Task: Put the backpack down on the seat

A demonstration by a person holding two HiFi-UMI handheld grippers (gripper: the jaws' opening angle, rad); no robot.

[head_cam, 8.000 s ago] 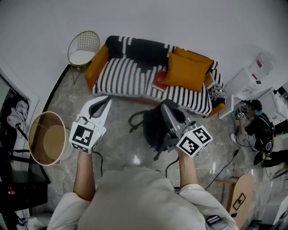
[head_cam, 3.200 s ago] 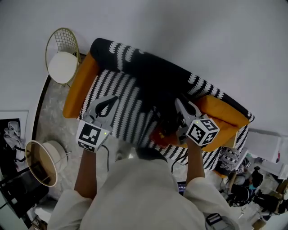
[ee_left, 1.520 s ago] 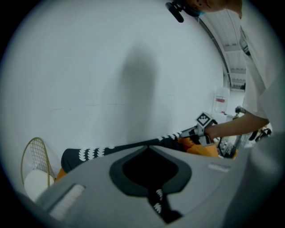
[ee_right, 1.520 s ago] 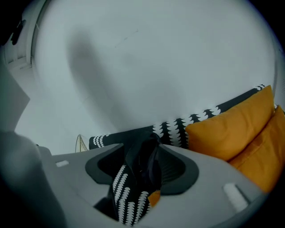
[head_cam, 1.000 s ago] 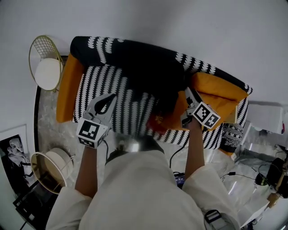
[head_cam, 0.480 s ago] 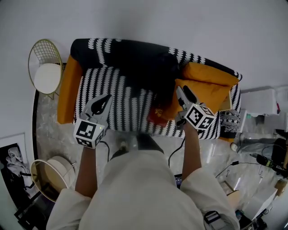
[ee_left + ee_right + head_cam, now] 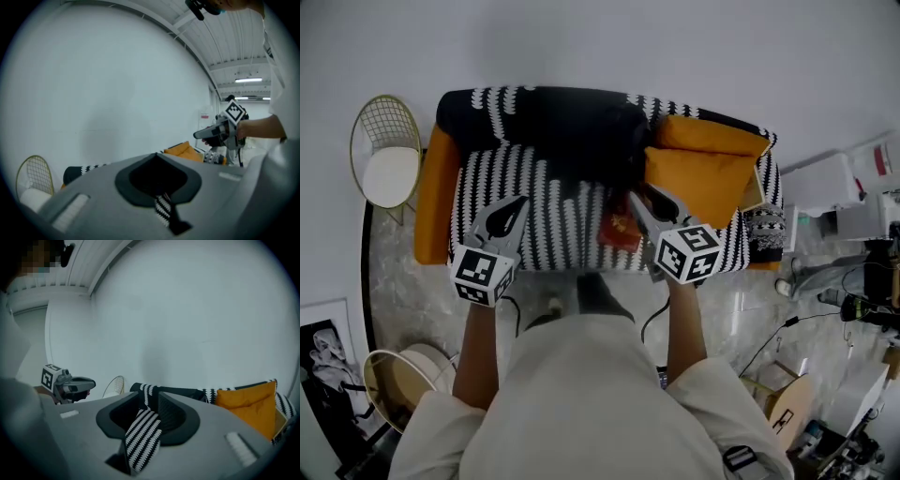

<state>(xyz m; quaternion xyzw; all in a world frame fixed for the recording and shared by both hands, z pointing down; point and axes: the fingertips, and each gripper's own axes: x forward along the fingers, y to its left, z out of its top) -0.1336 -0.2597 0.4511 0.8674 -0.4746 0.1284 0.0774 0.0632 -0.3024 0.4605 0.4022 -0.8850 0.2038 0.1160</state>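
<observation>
The black backpack (image 7: 605,148) rests on the striped sofa (image 7: 539,211), leaning on the dark backrest, with no gripper touching it. My right gripper (image 7: 639,195) hovers in front of it over the seat's front part. Its jaws have just been closing; they stand apart with nothing between them, and the sofa's stripes show through the gap (image 7: 140,437). My left gripper (image 7: 521,201) hangs over the seat's left half, shut and empty. Each gripper view shows the other gripper held in the air.
Two orange cushions (image 7: 703,169) fill the sofa's right end, and a red flat item (image 7: 619,230) lies on the seat by my right gripper. A gold wire chair (image 7: 386,159) stands left of the sofa. A round basket (image 7: 398,380) sits at the lower left, white furniture (image 7: 834,183) and cables at the right.
The backpack went from the floor onto the sofa. In the last second my right gripper came away from it, towards the seat's front, and its jaws narrowed. The left gripper drew back slightly.
</observation>
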